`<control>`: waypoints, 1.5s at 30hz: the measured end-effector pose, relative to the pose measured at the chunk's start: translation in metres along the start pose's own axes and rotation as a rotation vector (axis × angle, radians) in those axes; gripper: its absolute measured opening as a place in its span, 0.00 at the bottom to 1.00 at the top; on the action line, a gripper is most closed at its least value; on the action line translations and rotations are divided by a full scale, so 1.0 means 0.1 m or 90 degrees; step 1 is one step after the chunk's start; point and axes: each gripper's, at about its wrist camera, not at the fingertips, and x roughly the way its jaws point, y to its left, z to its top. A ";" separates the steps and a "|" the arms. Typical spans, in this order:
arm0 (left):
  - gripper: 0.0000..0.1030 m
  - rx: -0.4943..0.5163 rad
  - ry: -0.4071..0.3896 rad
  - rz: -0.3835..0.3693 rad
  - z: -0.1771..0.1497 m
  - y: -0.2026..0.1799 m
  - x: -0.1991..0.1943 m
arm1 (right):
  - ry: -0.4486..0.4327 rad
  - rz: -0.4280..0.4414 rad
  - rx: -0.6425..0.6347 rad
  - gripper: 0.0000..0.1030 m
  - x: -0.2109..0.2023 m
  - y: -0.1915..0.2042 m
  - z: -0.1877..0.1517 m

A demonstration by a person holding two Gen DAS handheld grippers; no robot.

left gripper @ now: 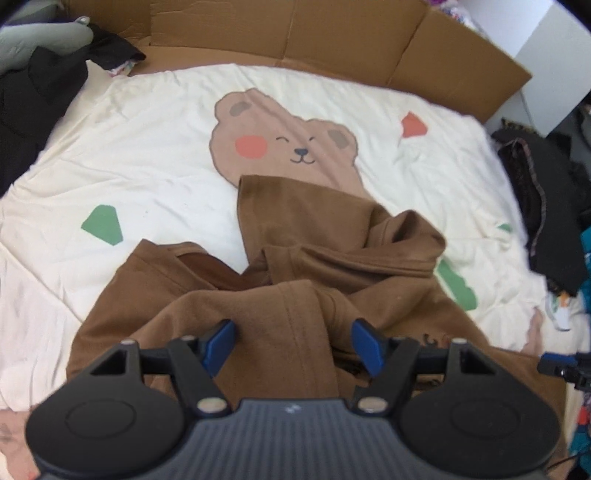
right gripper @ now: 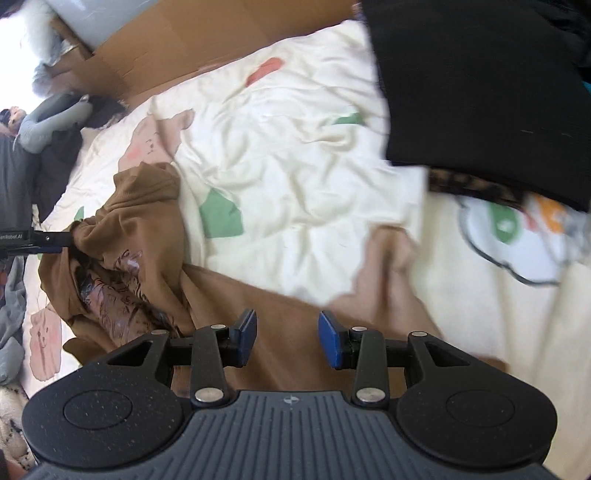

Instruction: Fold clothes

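- Left gripper (left gripper: pixel 291 343), nearest its camera, hovers low over a brown shirt (left gripper: pixel 280 280); its blue pads (left gripper: pixel 219 341) stand wide apart, a raised fold of the cloth between them, not pinched.
- The shirt lies crumpled on a cream sheet (left gripper: pixel 147 147), one sleeve thrown up toward a printed bear (left gripper: pixel 280 144) and covering the bear's lower edge.
- The shirt's neck opening gapes at left of the heap; a small dark print shows near the right pad.
- Green and red shapes dot the sheet around the bear.
- Cardboard (left gripper: pixel 332 33) walls the far side of the sheet.
- Dark clothes (left gripper: pixel 33 99) pile up at the left edge, another dark heap (left gripper: pixel 539 192) at the right.
- Right gripper (right gripper: pixel 287 338) sits over the shirt's flat hem (right gripper: pixel 280 332), its pads (right gripper: pixel 328 341) parted and holding nothing.
- From this side the shirt (right gripper: pixel 140 221) bunches at left, a dark, glossy graphic (right gripper: pixel 114 295) showing in its folds.
- The left gripper's black tip (right gripper: pixel 40 238) pokes in from the left edge, right at the bunched cloth; whether it touches cannot be told.
- A black garment (right gripper: pixel 480 85) lies at the upper right of the sheet (right gripper: pixel 295 177), over a patterned fabric.
- The right view is blurred, so finer detail is lost.
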 end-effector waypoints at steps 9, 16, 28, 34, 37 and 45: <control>0.54 0.023 0.054 0.078 -0.06 0.04 0.24 | -0.015 0.024 -0.075 0.43 0.34 0.32 0.18; 0.07 -0.051 0.057 0.065 -0.25 0.39 0.09 | 0.010 0.036 -0.121 0.43 0.51 0.41 0.19; 0.05 -0.112 0.059 0.145 -0.65 1.11 -0.56 | 0.032 0.041 -0.168 0.43 0.66 0.52 0.23; 0.05 -0.129 0.084 0.162 -0.86 1.31 -0.64 | 0.059 0.044 -0.200 0.40 0.69 0.59 0.22; 0.04 -0.136 0.097 0.171 -0.98 1.39 -0.68 | 0.067 0.039 -0.226 0.28 0.71 0.64 0.21; 0.03 -0.157 0.130 0.194 -1.28 1.60 -0.80 | 0.064 0.004 -0.268 0.00 0.66 0.68 0.21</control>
